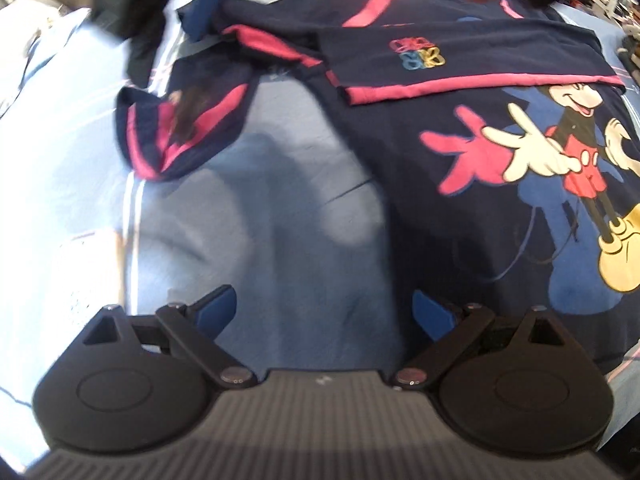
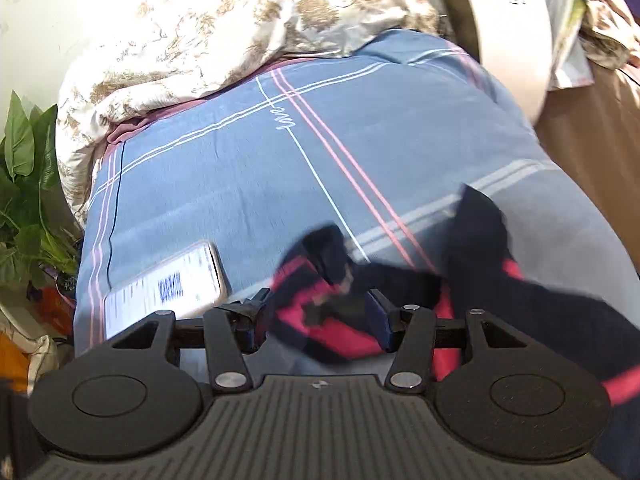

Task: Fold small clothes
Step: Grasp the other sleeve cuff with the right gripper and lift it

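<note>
A navy T-shirt (image 1: pixel 460 208) with pink trim and a cartoon mouse print lies on the blue bedsheet (image 1: pixel 280 208). One part, bearing a small coloured logo (image 1: pixel 418 54), is folded across its top. A crumpled sleeve (image 1: pixel 180 132) sticks out to the left. My left gripper (image 1: pixel 324 308) hangs open over bare sheet beside the shirt, nothing between its fingers. In the left wrist view a blurred blue finger pad (image 1: pixel 208 8) of the other gripper shows at the top left. My right gripper (image 2: pixel 320 308) stands open, with blurred navy and pink fabric (image 2: pixel 340 320) lying between its fingers.
A phone (image 2: pixel 168 284) with a lit screen rests on the checked sheet (image 2: pixel 240 168) left of my right gripper. A patterned beige duvet (image 2: pixel 200 32) is heaped at the far end. A leafy plant (image 2: pixel 28 184) stands beyond the left edge, and a white rounded panel (image 2: pixel 508 20) is at the upper right.
</note>
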`<state>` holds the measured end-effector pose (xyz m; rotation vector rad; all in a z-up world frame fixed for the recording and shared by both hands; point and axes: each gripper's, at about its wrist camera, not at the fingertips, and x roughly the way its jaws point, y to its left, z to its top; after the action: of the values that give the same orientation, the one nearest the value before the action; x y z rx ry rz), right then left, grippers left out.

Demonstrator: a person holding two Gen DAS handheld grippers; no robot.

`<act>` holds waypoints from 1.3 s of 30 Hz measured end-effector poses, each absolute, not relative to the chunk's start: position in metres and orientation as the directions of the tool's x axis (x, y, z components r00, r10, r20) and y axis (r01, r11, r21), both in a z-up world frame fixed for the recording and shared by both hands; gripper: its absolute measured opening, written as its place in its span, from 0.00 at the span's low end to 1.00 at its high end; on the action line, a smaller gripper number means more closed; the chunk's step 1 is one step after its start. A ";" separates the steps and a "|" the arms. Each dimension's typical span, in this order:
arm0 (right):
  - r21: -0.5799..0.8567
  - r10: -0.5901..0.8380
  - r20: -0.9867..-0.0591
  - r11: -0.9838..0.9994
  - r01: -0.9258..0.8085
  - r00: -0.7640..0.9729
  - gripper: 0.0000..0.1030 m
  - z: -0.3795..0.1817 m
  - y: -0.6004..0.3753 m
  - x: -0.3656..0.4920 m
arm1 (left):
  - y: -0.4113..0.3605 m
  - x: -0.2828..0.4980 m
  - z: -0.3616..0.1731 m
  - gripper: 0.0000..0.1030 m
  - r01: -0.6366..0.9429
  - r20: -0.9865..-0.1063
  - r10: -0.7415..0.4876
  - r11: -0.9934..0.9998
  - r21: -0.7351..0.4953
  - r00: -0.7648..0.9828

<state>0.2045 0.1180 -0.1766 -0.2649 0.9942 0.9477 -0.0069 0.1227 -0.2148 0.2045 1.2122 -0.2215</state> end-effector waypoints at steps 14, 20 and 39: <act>0.190 0.429 -0.890 0.657 -0.730 0.155 0.23 -0.218 0.162 0.214 | 0.174 -0.013 -0.213 0.93 0.193 -0.938 -0.045 0.981 0.023 0.345; 0.290 0.559 -0.804 0.668 -0.685 0.205 0.17 -0.155 0.140 0.220 | 0.176 -0.005 -0.200 0.89 0.162 -0.909 -0.064 0.987 0.004 0.412; 0.302 0.351 -0.752 0.936 -0.182 0.558 0.30 -0.064 -0.229 0.189 | 0.069 0.078 -0.164 0.85 0.326 -0.833 -0.245 0.942 -0.083 0.496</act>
<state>0.1891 -0.2286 -0.0636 0.1980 0.9280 0.3171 0.0778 0.0694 -0.1644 0.0891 0.9939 -0.3468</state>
